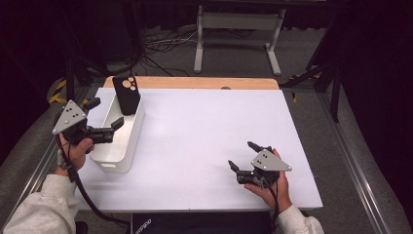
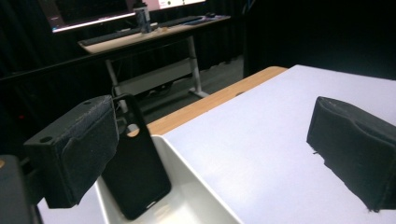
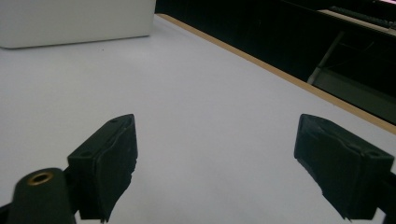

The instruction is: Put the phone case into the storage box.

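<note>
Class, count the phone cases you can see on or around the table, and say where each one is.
1. The black phone case stands tilted inside the white bin, leaning on its far end wall. More could lie hidden low in the bin.

My table [image 1: 204, 141] has a white top with a wooden strip along its far edge. Beyond it lies grey floor [image 1: 234, 53], with loose cables [image 1: 160, 46] at the far left and a white-legged desk [image 1: 238, 22] farther off. Black curtains [image 1: 29, 48] darken the room around me.
</note>
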### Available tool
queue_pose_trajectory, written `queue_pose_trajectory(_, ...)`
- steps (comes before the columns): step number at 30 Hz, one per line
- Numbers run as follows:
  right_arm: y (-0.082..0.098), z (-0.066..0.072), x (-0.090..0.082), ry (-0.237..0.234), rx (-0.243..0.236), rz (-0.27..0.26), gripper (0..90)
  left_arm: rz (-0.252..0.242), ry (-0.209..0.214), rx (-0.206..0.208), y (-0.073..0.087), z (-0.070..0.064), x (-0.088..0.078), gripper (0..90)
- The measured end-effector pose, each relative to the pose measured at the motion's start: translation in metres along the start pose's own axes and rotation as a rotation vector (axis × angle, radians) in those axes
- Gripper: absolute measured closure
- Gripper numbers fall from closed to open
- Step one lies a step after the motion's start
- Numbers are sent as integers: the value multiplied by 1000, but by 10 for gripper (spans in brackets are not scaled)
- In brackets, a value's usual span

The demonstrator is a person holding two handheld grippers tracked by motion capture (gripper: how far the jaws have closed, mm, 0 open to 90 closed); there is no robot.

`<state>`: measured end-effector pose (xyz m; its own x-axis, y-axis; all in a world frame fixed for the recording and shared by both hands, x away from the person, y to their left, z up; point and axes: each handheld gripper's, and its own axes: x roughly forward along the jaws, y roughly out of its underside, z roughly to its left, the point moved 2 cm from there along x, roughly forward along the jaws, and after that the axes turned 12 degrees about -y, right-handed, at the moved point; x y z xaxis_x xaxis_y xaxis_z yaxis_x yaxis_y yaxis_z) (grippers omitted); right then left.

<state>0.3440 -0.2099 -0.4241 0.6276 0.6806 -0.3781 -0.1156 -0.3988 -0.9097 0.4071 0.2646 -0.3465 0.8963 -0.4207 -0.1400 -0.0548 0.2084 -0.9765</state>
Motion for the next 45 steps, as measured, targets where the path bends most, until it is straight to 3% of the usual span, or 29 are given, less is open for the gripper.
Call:
queue_pose_trajectory(24, 0, 2, -1, -4, -7, 6, 138, -29, 109, 33, 1, -47, -16, 27)
queue_pose_trajectory(45, -1, 4, -3, -5, -17, 2, 137, -64, 166, 51, 3, -76, -24, 27)
